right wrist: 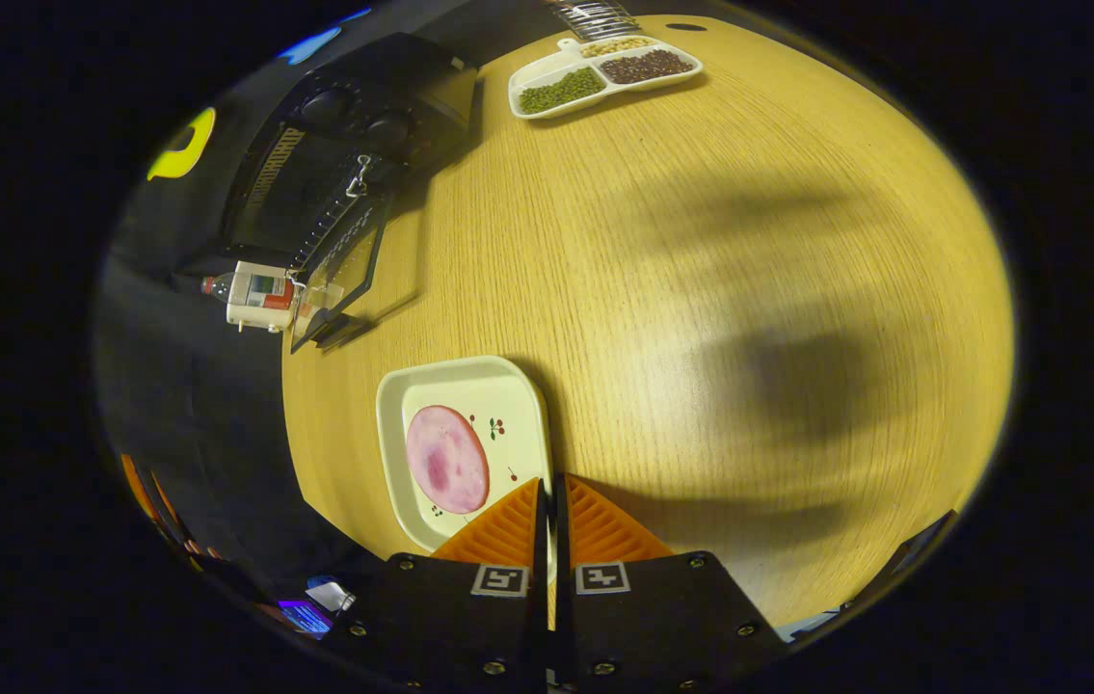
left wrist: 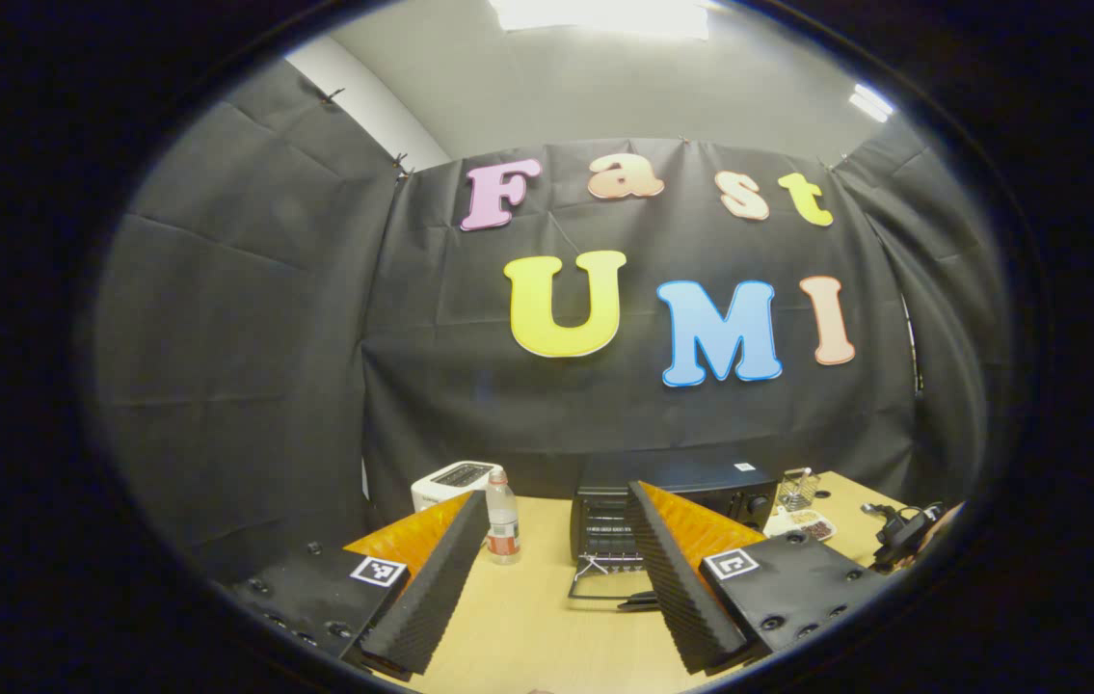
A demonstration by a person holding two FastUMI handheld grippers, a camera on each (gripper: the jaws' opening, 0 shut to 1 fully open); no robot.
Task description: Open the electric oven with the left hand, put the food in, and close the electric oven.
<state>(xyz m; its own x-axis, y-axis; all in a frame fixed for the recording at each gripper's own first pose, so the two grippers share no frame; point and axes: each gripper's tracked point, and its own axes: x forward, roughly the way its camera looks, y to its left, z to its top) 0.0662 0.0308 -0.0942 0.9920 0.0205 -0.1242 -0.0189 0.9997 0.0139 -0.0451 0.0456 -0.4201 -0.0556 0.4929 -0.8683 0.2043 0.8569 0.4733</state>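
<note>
Black oven [left wrist: 672, 506], cream cherry-print plate [right wrist: 465, 439], pink ham slice [right wrist: 447, 459]

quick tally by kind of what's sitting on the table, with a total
electric oven, door open: 1
toaster: 1
water bottle: 1
plate with a slice of ham: 1
divided tray of beans: 1
wire rack behind the tray: 1
total: 6

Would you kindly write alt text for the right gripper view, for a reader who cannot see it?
The right claw, shut, pinches the rim of a cream plate holding a pink meat slice on a wooden table. Beyond, the black oven stands with its door open.
</note>
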